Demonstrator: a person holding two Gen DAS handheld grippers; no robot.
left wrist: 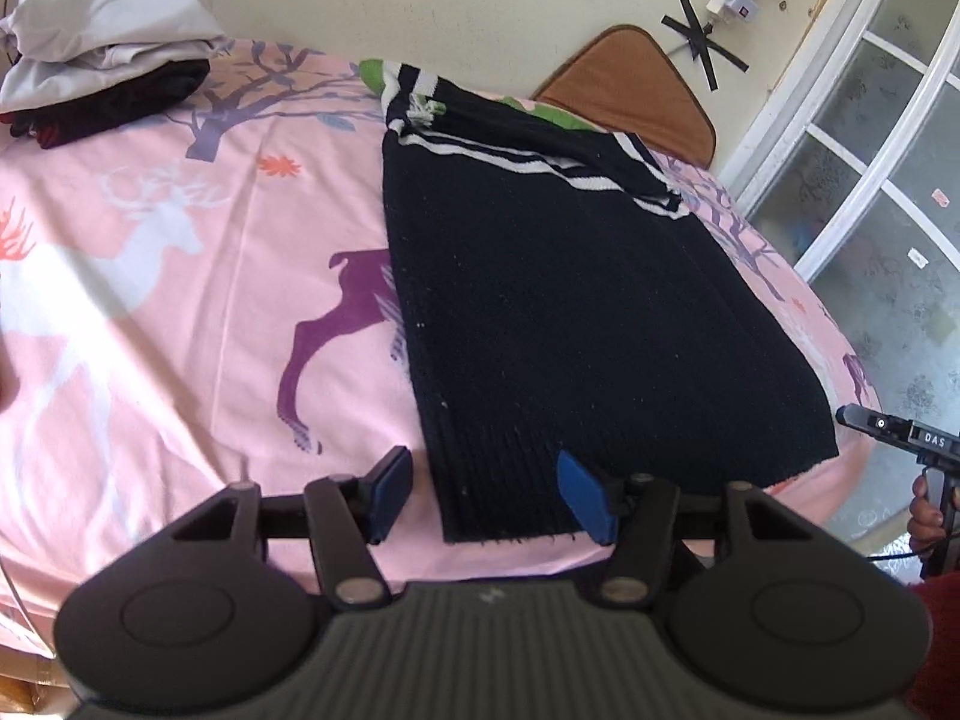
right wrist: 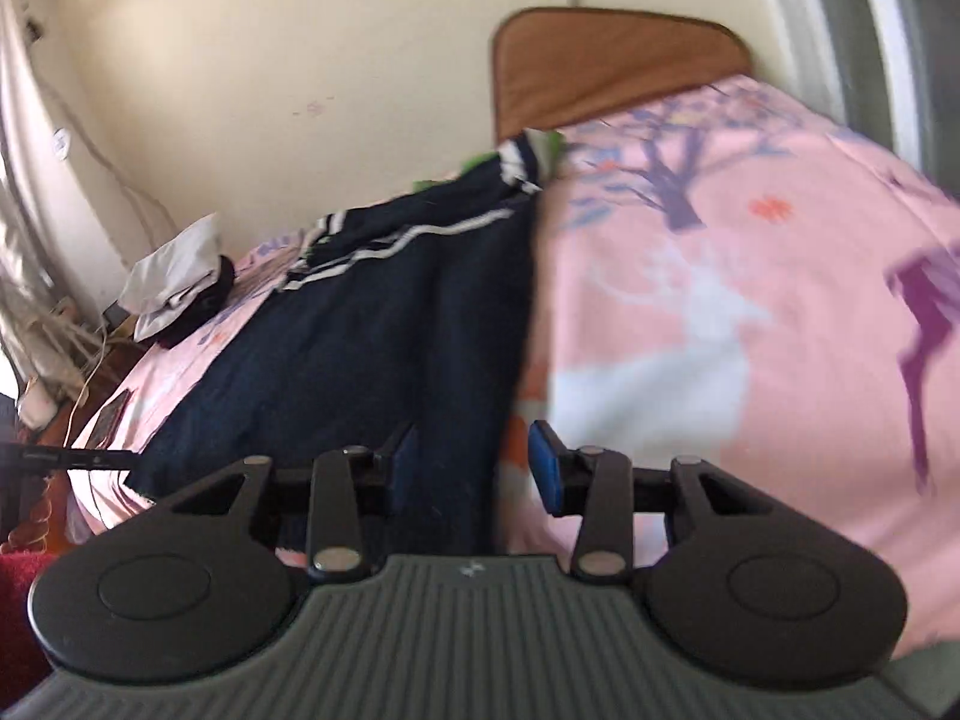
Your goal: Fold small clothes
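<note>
A black knit sweater (left wrist: pixel 558 306) with white stripes lies flat, sleeves folded in, on a pink bed sheet (left wrist: pixel 180 312). My left gripper (left wrist: pixel 489 495) is open, its blue pads astride the sweater's near left hem corner, just above it. In the right wrist view the same sweater (right wrist: pixel 360 348) runs away from me, and my right gripper (right wrist: pixel 474 468) is open over its near right hem corner, one pad over the knit and one over the sheet (right wrist: pixel 750 312). The right gripper's body (left wrist: pixel 900 432) shows at the left view's right edge.
A pile of folded white and dark clothes (left wrist: pixel 108 60) sits at the bed's far left corner. A brown mat (left wrist: pixel 630 84) leans on the wall behind the bed. A green cloth (left wrist: pixel 540 111) peeks from under the sweater. A glass door (left wrist: pixel 870 150) stands to the right.
</note>
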